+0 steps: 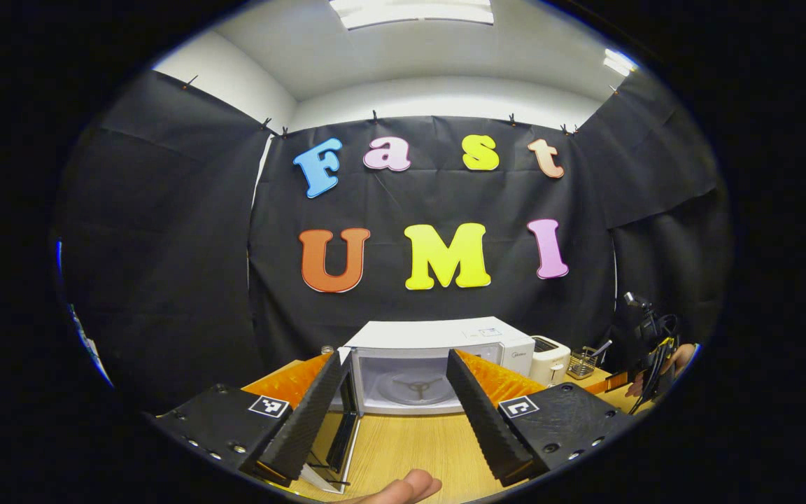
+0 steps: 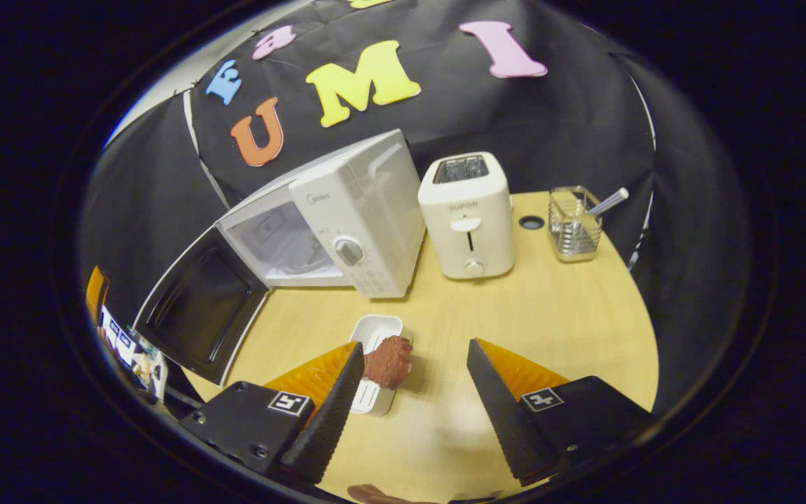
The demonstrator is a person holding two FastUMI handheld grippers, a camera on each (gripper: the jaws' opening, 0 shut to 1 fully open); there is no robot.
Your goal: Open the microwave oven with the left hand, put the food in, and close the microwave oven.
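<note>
Spread fingers point(image 2: 408, 392) flank food point(image 2: 388, 361); microwave point(image 2: 347, 217) open.

This is a staged recording booth dressed as a small kitchen corner, not a real home. Black cloth point(image 1: 165, 231) hangs clipped on all sides below a plain white ceiling with panel lights point(image 1: 413, 10). A pale wooden tabletop point(image 2: 557, 301) carries a white microwave oven point(image 2: 347, 217) with its door open, a white two-slot toaster point(image 2: 467, 213) and a small wire utensil basket point(image 2: 574, 227).
</note>
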